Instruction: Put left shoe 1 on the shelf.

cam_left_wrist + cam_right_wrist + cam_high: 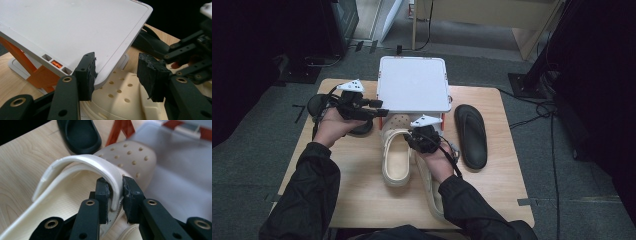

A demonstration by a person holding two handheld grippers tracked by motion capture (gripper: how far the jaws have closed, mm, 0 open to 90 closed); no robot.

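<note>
A cream clog lies mid-table with its perforated toe tucked under a white shelf on orange supports. My right gripper is shut on the clog's raised heel strap, and the pads pinch it from both sides. My left gripper stands open at the shelf's near corner. Its left pad sits against the shelf's edge, while the other pad stays apart. A second cream clog lies partly under the right forearm.
A black sandal lies at the right of the table, close to the shelf. Another black shoe sits by the left hand, with a dark shape behind it. The wooden table has bare room in front.
</note>
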